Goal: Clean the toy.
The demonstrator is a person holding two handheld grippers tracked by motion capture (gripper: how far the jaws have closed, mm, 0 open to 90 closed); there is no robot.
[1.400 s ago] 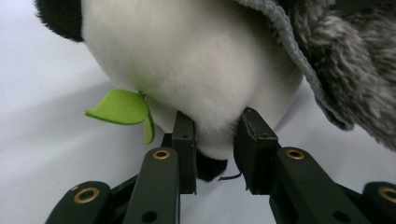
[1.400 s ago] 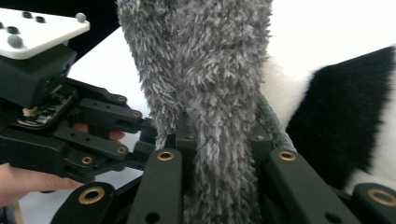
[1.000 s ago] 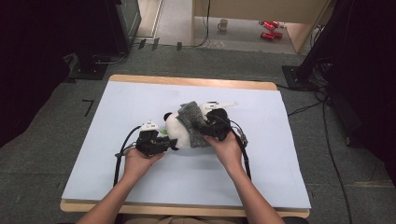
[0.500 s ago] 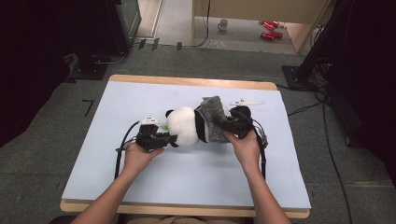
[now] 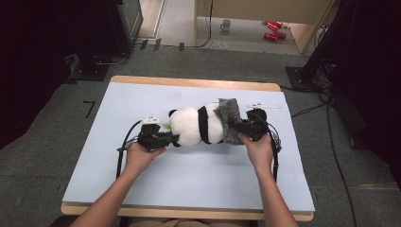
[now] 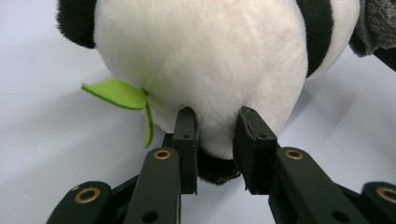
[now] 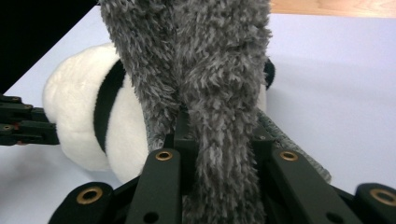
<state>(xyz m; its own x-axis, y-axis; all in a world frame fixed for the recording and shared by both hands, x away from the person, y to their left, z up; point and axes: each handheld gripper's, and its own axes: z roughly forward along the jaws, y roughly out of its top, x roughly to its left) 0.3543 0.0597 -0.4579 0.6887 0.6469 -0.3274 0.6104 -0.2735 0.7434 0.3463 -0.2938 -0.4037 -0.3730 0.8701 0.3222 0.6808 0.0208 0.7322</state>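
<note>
A black and white plush panda lies on its side in the middle of the pale blue mat. A green felt leaf sticks out near its head. My left gripper comes in from the left and is shut on the panda's head, white fur pinched between the jaws. A grey fuzzy cloth drapes over the panda's right end. My right gripper is shut on a fold of that grey cloth, which hangs down between its jaws. The other gripper's black jaws show beyond the panda.
The mat lies on a wooden table with bare room in front of and behind the toy. A white strip rests on the mat behind my right gripper. Dark equipment stands at both sides; a mug and red objects sit on the floor beyond.
My right gripper has pulled the grey cloth to the right, off the panda's middle, baring its white body and black band. My left gripper has kept its hold and stayed in place.
</note>
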